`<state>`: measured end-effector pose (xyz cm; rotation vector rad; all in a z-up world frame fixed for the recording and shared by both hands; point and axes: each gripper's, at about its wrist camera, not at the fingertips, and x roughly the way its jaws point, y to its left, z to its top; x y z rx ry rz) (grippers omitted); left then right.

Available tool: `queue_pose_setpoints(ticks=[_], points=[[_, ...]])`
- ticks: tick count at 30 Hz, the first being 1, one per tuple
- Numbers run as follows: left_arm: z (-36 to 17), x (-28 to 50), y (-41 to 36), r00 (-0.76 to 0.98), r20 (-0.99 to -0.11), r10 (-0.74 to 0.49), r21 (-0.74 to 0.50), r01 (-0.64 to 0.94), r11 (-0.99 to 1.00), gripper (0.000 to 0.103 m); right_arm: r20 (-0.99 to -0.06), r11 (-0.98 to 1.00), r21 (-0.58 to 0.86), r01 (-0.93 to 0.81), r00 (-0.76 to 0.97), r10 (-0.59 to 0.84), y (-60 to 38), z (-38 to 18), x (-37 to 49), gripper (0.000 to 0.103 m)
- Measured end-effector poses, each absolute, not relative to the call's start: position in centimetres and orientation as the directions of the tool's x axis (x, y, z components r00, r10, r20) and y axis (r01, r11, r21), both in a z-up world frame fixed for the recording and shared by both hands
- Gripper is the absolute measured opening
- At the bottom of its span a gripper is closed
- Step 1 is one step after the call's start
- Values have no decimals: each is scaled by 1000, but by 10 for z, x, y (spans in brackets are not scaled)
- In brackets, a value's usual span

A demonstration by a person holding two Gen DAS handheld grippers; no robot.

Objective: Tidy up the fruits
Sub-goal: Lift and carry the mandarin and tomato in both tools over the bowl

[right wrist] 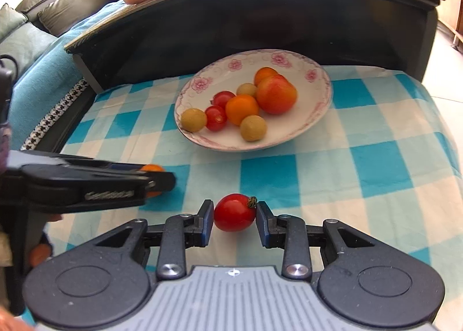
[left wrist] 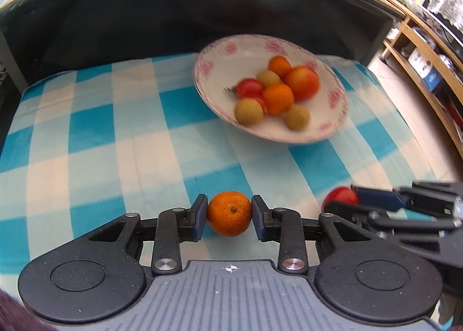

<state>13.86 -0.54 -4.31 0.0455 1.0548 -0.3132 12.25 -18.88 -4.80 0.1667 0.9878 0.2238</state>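
Ahead and slightly right of the left tool, clamped on its tangerine, sits the plate (right tool grips a tomato).

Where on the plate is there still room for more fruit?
The plate is bare along its far left side, by the pink flowers. The fruit bunches in the middle and near edge. The left tongs hold an orange; the right tongs hold a tomato.
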Motion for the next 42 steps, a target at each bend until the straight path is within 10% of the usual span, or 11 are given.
queue_pose_setpoints(ticks=[42], points=[[-46, 93, -20, 451, -858, -247, -92, 338, 937, 41, -832, 983, 118, -143, 526, 177, -184, -46, 72, 34]])
